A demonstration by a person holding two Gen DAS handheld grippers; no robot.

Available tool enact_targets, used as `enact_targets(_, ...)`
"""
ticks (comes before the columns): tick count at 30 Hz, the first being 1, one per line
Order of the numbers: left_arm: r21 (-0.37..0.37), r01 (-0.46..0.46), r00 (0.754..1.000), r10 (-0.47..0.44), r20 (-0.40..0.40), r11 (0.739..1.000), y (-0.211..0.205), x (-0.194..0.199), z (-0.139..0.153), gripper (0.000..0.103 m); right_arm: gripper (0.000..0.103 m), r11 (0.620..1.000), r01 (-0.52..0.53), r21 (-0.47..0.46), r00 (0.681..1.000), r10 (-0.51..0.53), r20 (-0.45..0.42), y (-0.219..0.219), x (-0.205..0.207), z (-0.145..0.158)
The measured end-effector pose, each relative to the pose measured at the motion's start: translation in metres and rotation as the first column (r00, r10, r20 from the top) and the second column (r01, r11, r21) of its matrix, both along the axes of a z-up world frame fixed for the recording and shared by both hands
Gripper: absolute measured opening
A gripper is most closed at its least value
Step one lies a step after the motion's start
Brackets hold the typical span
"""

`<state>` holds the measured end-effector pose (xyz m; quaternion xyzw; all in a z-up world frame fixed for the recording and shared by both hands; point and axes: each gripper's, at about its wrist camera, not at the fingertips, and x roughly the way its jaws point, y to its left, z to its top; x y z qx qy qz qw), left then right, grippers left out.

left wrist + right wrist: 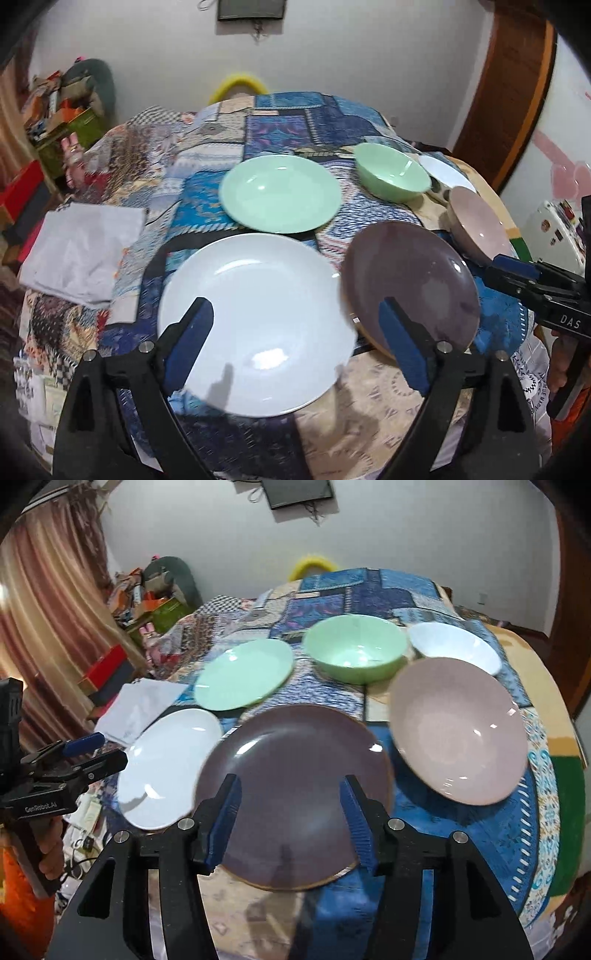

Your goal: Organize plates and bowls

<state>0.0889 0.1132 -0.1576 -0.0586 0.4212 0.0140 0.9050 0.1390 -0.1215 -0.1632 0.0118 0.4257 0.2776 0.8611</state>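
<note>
We hold the left claw (291, 325) spread wide and empty above the white plate (258, 325), and the right claw (290, 812) parted, gripping nothing, over the purple plate (295, 768). On the quilt-covered tabletop (461, 830) behind lie the green plate (243, 674), green bowl (354, 650), white bowl (454, 646) and pink bowl (458, 731).

Patchwork-covered table (280, 122) carries three plates (255, 328), three bowls (354, 653), folded cloth (85, 251)
</note>
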Motion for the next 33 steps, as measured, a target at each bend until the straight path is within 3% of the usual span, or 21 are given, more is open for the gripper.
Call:
enact_targets(9,0.003,-0.118,0.992,0.118,-0.042,0.993,0.055,-0.017,-0.019,0.093,0.052,0.994,-0.104,-0.013,0.994,0.104,-0.014,0.055,-0.001,-0.008)
enact_targets(18,-0.057,-0.158,0.983,0.152,-0.103,0.986,0.097,-0.02,-0.053,0.092,0.052,0.984,-0.172,-0.055,0.984,0.169,-0.048,0.109,0.013,-0.027)
enact_targets(20,-0.065,-0.156,0.983,0.148,-0.112,0.986,0.101,-0.018,-0.06,0.085,0.052,0.982,-0.171,-0.078,0.985,0.169,-0.04,0.12,0.023,-0.03)
enact_targets(25,-0.095,-0.118,0.984,0.103,-0.148,0.988,0.108,-0.012,-0.077,0.057,0.05,0.973,-0.199,-0.121,0.98,0.193,-0.057,0.141,0.044,-0.038)
enact_targets(29,-0.135,-0.092,0.983,0.069,-0.168,0.987,0.112,-0.009,-0.086,0.039,0.03,0.964,-0.216,-0.154,0.974,0.201,-0.104,0.154,0.06,-0.051)
enact_targets(33,-0.174,-0.072,0.983,0.041,-0.176,0.982,0.112,-0.009,-0.093,0.028,0.02,0.96,-0.21,-0.186,0.973,0.186,-0.14,0.157,0.069,-0.064)
